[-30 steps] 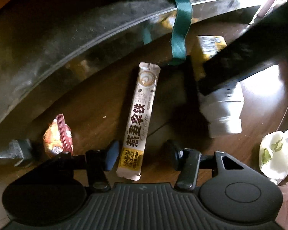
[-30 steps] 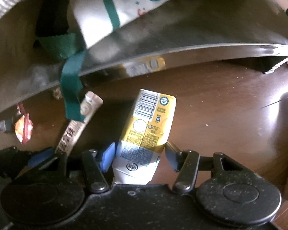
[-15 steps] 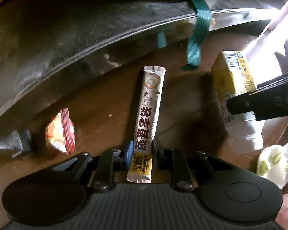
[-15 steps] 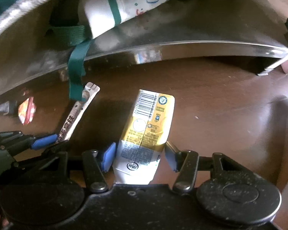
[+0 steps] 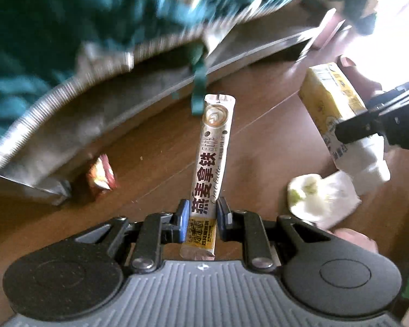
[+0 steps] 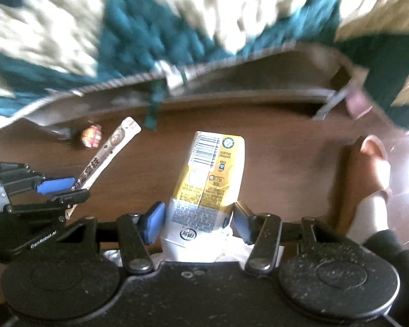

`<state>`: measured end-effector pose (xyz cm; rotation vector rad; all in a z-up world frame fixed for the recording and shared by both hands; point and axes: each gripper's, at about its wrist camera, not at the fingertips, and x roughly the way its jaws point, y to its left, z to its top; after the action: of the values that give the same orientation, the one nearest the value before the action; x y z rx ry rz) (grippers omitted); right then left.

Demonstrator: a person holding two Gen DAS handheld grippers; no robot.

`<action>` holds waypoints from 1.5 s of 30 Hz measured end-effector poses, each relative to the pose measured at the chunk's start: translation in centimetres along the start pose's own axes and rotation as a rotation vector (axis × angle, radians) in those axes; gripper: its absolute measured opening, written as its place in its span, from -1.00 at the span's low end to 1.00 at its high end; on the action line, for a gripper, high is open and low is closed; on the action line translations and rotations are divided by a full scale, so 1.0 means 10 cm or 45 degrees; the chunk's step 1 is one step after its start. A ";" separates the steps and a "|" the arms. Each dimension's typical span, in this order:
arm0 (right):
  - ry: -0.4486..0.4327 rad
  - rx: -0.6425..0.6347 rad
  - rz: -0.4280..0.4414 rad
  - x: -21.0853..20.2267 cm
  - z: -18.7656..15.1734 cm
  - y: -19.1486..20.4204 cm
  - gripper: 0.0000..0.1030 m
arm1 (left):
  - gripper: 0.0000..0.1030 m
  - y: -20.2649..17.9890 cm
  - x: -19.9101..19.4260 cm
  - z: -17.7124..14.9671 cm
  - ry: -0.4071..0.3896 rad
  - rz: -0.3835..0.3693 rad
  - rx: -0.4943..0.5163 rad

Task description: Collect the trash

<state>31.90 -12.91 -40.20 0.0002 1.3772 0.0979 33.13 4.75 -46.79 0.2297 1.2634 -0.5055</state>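
1. Left wrist view: the left gripper has its jaws closed on the near end of the latte sachet, held above the wooden floor. The step in hand is judged to be carrying; next comes a bin, which is not in view. A snack wrapper lies far left and a crumpled tissue near right, both uncollected.
2. Right wrist view: the right gripper has its jaws clamped on the yellow carton, also held above the floor. A foot stands at far right; the bed frame crosses the far side.

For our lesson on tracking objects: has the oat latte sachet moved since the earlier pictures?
Yes. The oat latte sachet, clamped in the left gripper, is now lifted off the wooden floor, away from the orange wrapper.
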 end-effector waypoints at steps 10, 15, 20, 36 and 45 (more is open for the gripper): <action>-0.323 -0.083 0.097 -1.78 0.04 0.03 0.00 | -0.62 -0.30 -1.67 0.23 -0.234 0.123 0.060; -0.468 -0.103 0.185 -2.50 -0.08 0.16 -0.02 | -0.62 -0.50 -2.52 0.23 -0.383 0.203 0.019; -0.630 -0.092 0.257 -3.12 -0.19 0.21 -0.03 | -0.62 -0.67 -3.21 0.12 -0.509 0.258 -0.045; -0.984 -0.196 0.354 -4.23 0.83 0.66 -1.00 | -0.61 -0.53 -4.92 0.76 -0.879 0.470 -0.164; -0.556 -0.236 0.319 -2.77 0.59 0.30 -0.83 | -0.61 -0.18 -4.83 0.73 -0.945 0.447 -0.260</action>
<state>32.19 -11.51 -11.75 0.0377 0.9229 0.4117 28.22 11.47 1.41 0.0716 0.5239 -0.1251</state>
